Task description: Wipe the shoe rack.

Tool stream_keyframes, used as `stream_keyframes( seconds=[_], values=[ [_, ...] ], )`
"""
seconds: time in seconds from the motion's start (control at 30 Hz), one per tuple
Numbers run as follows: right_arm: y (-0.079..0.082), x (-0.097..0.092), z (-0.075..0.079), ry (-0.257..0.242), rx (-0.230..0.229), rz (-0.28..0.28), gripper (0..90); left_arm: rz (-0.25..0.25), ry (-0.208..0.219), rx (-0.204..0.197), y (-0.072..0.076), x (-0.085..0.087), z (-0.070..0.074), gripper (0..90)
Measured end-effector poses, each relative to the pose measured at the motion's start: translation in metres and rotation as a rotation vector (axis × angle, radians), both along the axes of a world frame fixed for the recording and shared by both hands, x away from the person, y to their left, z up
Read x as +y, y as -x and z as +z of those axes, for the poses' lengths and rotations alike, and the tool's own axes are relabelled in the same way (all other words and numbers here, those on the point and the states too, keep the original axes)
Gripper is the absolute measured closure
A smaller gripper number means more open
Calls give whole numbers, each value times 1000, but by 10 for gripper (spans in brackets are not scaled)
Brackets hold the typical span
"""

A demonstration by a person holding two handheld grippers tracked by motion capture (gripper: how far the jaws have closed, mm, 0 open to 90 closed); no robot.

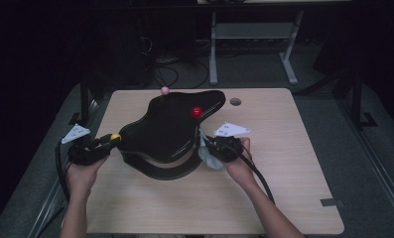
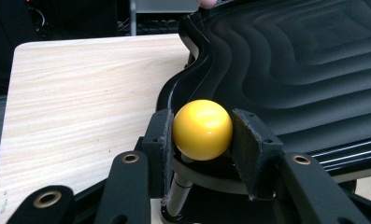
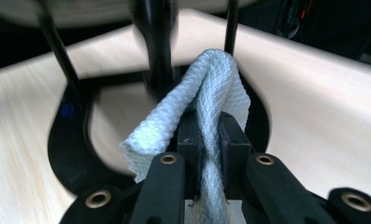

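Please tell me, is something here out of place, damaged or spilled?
Nothing stands out. The black tray sits level on the table. The left gripper clamps its yellow knob, and the right gripper pinches a white cloth. No spill or damage shows.

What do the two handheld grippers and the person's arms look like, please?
Both the left gripper and the right gripper are black, with brass-coloured rivets on the linkages and dark padded jaws. Each carries a pale grey triangular plate with small markings and trails a black cable. The forearms are bare, with no sleeves visible.
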State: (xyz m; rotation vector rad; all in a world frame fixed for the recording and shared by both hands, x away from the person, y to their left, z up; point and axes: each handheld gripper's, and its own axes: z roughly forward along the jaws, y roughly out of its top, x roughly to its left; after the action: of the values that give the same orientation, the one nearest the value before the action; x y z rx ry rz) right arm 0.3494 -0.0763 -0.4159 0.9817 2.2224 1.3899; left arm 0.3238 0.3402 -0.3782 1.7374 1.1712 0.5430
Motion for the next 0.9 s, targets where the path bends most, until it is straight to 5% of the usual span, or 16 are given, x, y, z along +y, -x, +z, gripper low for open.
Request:
stream_keyframes(
  seconds=[0.13,0.5,0.9],
  values=[
    [2,2,-16,-1,42,2,814,2,21,-1,-4,1,-1,598],
    [23,-9,44,-132,-92,44,811,9,13,10,-10,1,0,598],
    [36,2,53,-112,-133,86,814,14,7,11,-9,0,1,598]
  ],
)
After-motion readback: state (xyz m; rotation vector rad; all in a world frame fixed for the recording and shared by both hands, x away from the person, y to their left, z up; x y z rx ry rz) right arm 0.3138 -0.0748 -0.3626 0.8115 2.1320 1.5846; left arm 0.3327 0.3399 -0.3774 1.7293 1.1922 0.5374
